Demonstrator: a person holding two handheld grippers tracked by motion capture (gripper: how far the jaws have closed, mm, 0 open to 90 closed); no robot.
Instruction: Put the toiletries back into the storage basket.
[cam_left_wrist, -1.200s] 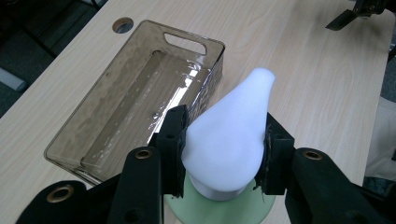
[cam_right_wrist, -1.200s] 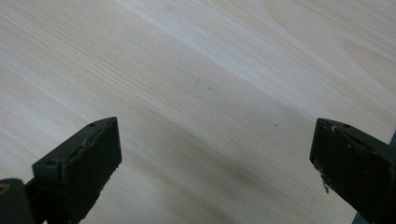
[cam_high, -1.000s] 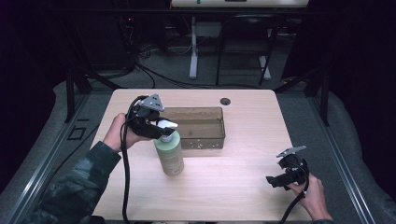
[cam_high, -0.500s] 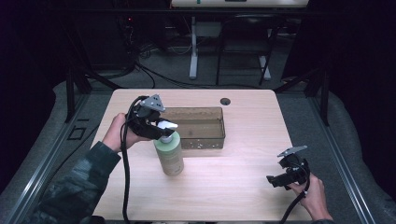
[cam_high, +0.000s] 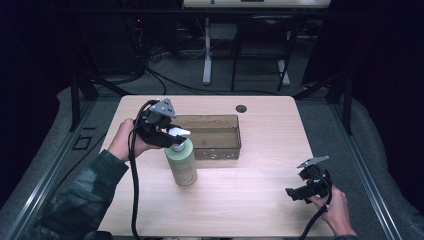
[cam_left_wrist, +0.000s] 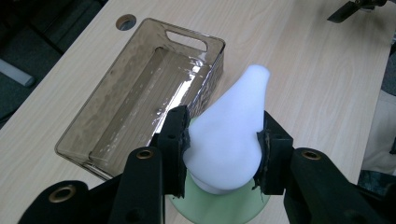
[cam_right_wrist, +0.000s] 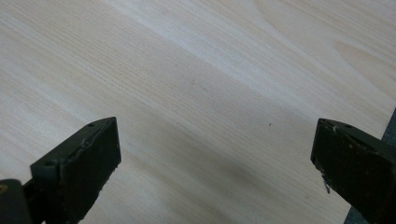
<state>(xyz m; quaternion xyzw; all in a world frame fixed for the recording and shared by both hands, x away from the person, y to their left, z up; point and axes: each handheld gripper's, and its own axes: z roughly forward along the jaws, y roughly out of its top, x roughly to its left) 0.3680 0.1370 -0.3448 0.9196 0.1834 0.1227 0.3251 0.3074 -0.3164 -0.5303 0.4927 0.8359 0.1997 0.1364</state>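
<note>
A pale green pump bottle (cam_high: 181, 161) stands upright on the wooden table, just in front of the near left corner of a smoky clear plastic bin (cam_high: 212, 136). My left gripper (cam_high: 172, 136) is shut on the bottle's white pump head (cam_left_wrist: 230, 131), one jaw pressed against each side of it. The empty bin (cam_left_wrist: 140, 98) lies beyond the jaws in the left gripper view. My right gripper (cam_high: 295, 192) hangs low over the table's near right corner, its jaws wide apart with bare wood (cam_right_wrist: 210, 116) between them.
A round cable hole (cam_high: 241, 108) sits near the table's far edge. Black cables trail from both grippers toward the near edge. Desk legs and cables stand on the dark floor beyond the table.
</note>
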